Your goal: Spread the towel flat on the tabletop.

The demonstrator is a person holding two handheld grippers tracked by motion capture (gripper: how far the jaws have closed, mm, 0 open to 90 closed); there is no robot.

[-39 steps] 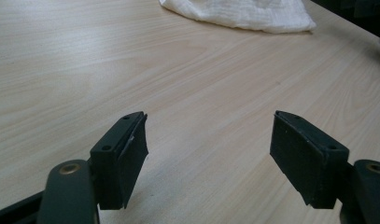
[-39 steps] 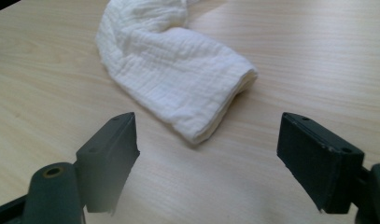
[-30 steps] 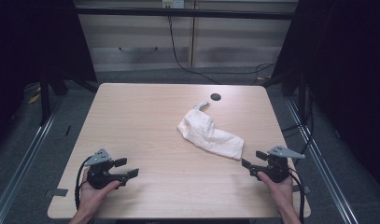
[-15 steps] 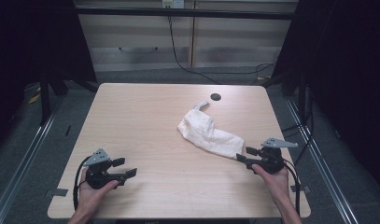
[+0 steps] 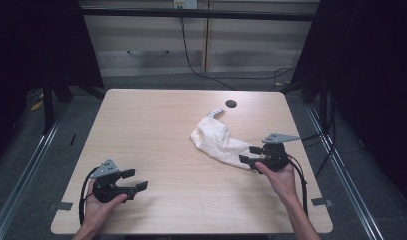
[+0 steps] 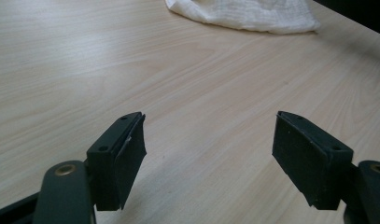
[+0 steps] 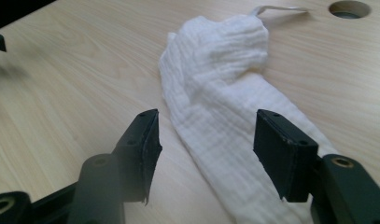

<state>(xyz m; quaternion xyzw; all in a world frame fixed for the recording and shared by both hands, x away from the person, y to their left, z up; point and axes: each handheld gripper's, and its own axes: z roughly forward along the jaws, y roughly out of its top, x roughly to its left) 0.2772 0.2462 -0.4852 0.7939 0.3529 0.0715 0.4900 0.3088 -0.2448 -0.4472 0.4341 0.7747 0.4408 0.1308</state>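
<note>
So far nothing is gripped: the white muslin cloth (image 5: 216,142) lies crumpled on the light wooden surface (image 5: 156,125), right of its middle, not yet lifted or spread. The right gripper (image 7: 204,149) has its near end between wide jaws, which have just narrowed a little, pads apparently not pressing. The left gripper (image 5: 133,181) rests near the front left edge, jaws wide and empty, well apart from the cloth. Beyond the cloth a loop tag (image 7: 281,8) points toward a round cable hole (image 5: 231,104); nothing blocks the grasp.
</note>
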